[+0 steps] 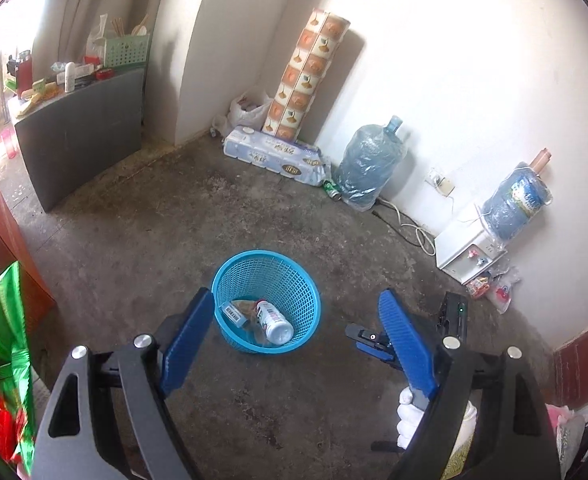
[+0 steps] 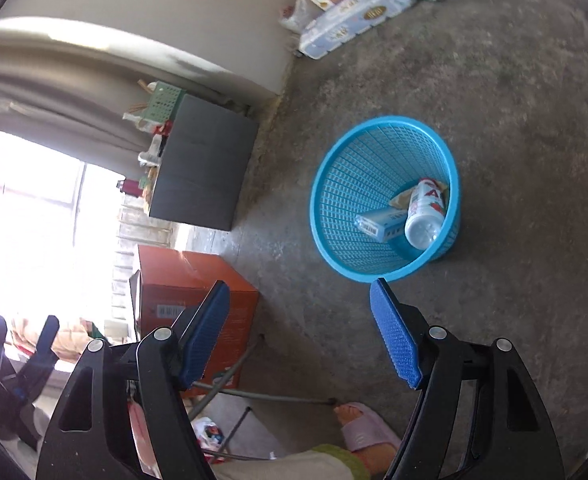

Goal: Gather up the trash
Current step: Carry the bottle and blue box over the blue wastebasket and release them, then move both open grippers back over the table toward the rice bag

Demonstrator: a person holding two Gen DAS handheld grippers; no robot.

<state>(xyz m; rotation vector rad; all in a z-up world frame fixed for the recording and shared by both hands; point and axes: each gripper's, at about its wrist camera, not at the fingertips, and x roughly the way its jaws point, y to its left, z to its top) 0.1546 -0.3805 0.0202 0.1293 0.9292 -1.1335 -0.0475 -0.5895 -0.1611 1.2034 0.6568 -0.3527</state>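
Left wrist view shows the left hand-held gripper [image 1: 298, 320] spread wide with nothing between its blue pads, poised above and just short of the blue basket [image 1: 235, 276] on the bare floor [image 1: 133, 240]; empty jaws suit a hand either done dropping or free to fetch more. One basket stands there, and it holds three pieces I can count: one white bottle [image 1: 273, 322] lying on its side, one small carton [image 1: 233, 313] and one brown wrapper [image 1: 247, 306] under them, lying loose as dropped things would. From the right wrist view the right hand-held gripper [image 2: 300, 292] is also wide and grips nothing, its tips just short of the basket's near rim. One green can [image 1: 331, 189] lies by the wall beside a water jug [image 1: 368, 160], well apart from the basket, and is likely trash not yet collected. Two jugs are visible.
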